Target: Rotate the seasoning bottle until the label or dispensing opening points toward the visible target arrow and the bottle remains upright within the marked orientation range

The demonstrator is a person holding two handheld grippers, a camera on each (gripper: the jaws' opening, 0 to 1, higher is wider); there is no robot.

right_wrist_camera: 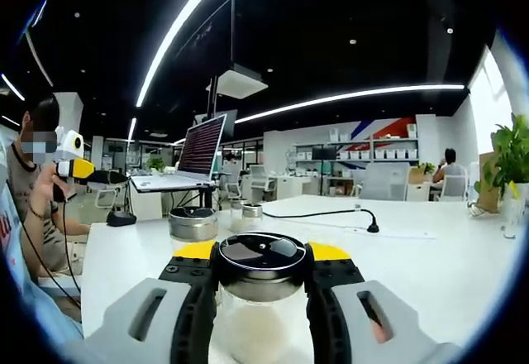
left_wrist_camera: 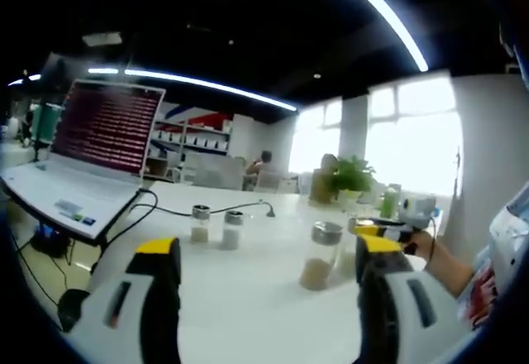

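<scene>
in the right gripper view, right gripper (right_wrist_camera: pixel 260 298) closed around a seasoning bottle (right_wrist_camera: pixel 258 298): one jaw pressed on each side of the glass body, just under the dark round lid, yellow jaw tips touching the lid's sides. bottle upright on the white table (right_wrist_camera: pixel 430 273), pale powder visible low inside, held right in the middle between the jaws. label or opening direction not possible to tell. just behind the held bottle, a second jar with metal lid (right_wrist_camera: pixel 193 223), and farther back two small shakers (right_wrist_camera: pixel 245 212) close together. black cable (right_wrist_camera: pixel 331 213) lying across the table behind them, open laptop (right_wrist_camera: pixel 194 153) on a stand further away. at far left, a person's hand holding the left gripper (right_wrist_camera: pixel 73 165) up, away from the table.

in the left gripper view, left gripper (left_wrist_camera: pixel 264 298) spread wide, nothing between the jaws, above the table (left_wrist_camera: pixel 248 298). beyond the gap, toward the right jaw, a glass jar with brown seasoning (left_wrist_camera: pixel 320 256), well apart from the jaws. two small shakers (left_wrist_camera: pixel 215 226) further back on the left side, laptop (left_wrist_camera: pixel 83 161) at far left, potted plant (left_wrist_camera: pixel 351 178) near the window.
</scene>
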